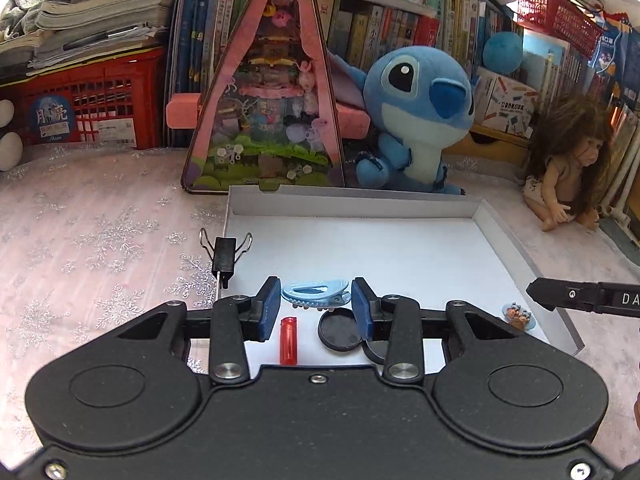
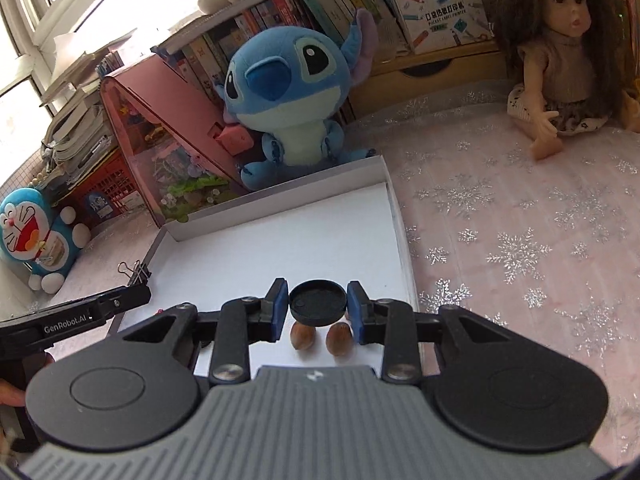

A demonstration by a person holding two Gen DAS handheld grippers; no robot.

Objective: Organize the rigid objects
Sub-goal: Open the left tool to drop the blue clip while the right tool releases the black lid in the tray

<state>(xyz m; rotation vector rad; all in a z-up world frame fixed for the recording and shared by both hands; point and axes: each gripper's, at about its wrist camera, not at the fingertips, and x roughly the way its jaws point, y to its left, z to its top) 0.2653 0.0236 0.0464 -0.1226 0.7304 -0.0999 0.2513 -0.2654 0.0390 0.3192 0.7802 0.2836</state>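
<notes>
My left gripper (image 1: 315,298) is shut on a light blue hair clip (image 1: 316,291), held crosswise over the white tray (image 1: 360,200). On the tray floor under it lie a red lighter (image 1: 289,340) and two black discs (image 1: 340,330), one partly hidden by my finger. My right gripper (image 2: 318,308) is shut on a black round lid (image 2: 318,307) above the tray's (image 2: 280,196) near right part. Two hazelnuts (image 2: 303,336) lie side by side just below the lid. A small figurine (image 1: 519,316) rests near the tray's right wall.
A black binder clip (image 1: 224,256) is clamped on the tray's left wall. A pink triangular toy house (image 1: 264,112) and a blue plush (image 1: 416,120) stand right behind the tray. A doll (image 2: 560,60) sits at the right. Books and a red basket (image 1: 92,112) line the back.
</notes>
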